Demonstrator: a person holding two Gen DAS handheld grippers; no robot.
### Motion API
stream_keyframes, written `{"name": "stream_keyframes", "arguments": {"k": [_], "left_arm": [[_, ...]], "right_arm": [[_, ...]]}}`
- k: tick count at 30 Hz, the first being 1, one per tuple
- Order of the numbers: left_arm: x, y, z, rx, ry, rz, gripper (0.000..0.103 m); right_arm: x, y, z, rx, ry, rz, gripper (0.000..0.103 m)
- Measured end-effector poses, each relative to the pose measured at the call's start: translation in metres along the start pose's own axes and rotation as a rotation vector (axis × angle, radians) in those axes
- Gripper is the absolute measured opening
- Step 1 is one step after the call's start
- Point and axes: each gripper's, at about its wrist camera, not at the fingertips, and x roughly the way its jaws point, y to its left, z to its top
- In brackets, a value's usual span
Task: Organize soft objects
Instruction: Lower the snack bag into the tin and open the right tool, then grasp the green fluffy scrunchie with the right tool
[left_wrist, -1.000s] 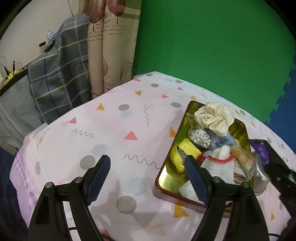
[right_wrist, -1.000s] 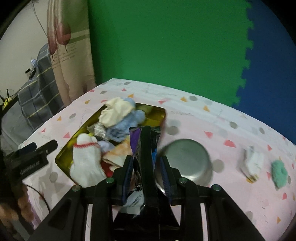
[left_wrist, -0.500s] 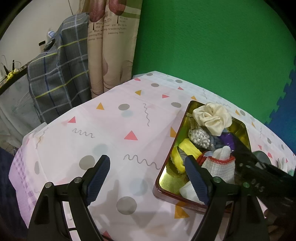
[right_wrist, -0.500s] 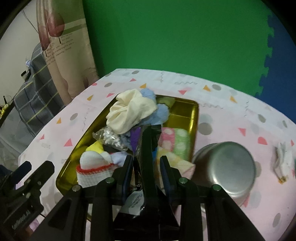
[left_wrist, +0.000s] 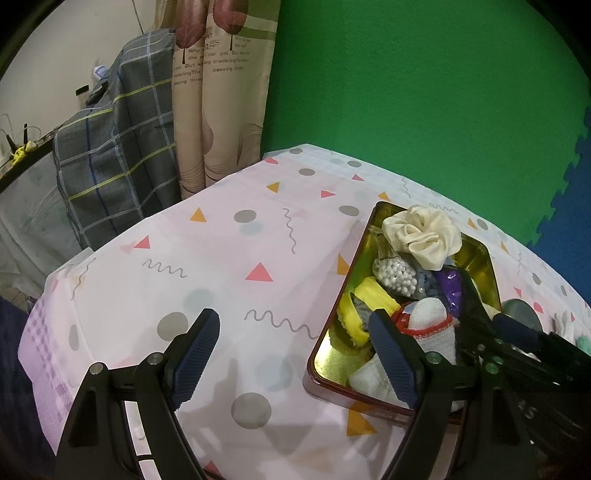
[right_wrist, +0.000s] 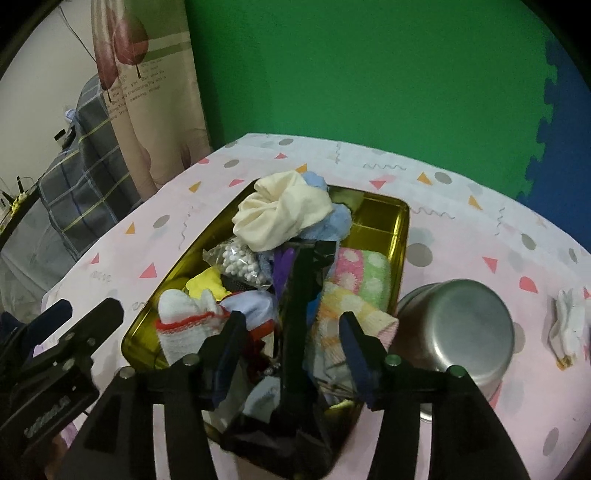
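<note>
Gold tin tray (right_wrist: 400, 221) sitting on the pink patterned tablecloth (left_wrist: 207, 266), packed with soft stuff. Cream satin scrunchie (right_wrist: 284, 216) piled on top toward the tray's far end, shiny and ruffled, with a fuzzy light-blue scrunchie (right_wrist: 334, 221) tucked right behind it. Small clear bag of white beads (right_wrist: 242, 264) just below the cream one. Crumpled yellow cloth (right_wrist: 205, 286) along the tray's left wall. White knit sock with a red band (right_wrist: 184, 325) near the left front corner, a bit of pale blue fabric touching it. Polka-dot towels along the right wall: a pink and green one (right_wrist: 364, 271), then an orange and yellow one (right_wrist: 345, 317) closer to the front edge.

Dark purple-and-black packet (right_wrist: 297, 317) lying lengthwise down the middle of the tray, glossy and creased, running from the front edge up to the scrunchies. Right gripper (right_wrist: 291, 354) spread wide, a gap showing between each pad and the packet, gripping nothing. Left gripper (left_wrist: 295, 354) also spread wide and holding nothing, hovering over the tablecloth at the tray's near left corner.

Upturned steel bowl (right_wrist: 458, 325) just beside the tray's right wall. White scrunchie (right_wrist: 567, 323) well off toward the tablecloth's right edge, a mint-green fuzzy thing (left_wrist: 583, 341) near it.
</note>
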Motion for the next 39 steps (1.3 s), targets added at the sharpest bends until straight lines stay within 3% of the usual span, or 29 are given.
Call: {"name": "stream_keyframes", "arguments": {"k": [7,13,17,30,39], "left_arm": [[-0.002,-0.002,0.0,0.008,-0.008,0.002,0.08],[-0.003,-0.002,-0.001,0.013,-0.012,0.009,0.08],[-0.004,-0.005,-0.001,0.032,-0.014,0.013,0.08],[-0.005,-0.027,-0.006,0.129,-0.034,0.021,0.08],[-0.017,-0.055,-0.012,0.225,-0.054,-0.015,0.08]], "right_arm": [[-0.024,-0.01,-0.005,0.001,-0.023,-0.001,0.056],[-0.055,-0.049,-0.018,0.053,-0.058,-0.035,0.056],[-0.074,-0.097,-0.03,0.111,-0.071,-0.104,0.057],[-0.117,-0.297,-0.08,0.317,-0.074,-0.452,0.057],[-0.104,-0.362,-0.08,0.348,-0.078,-0.506,0.057]]}}
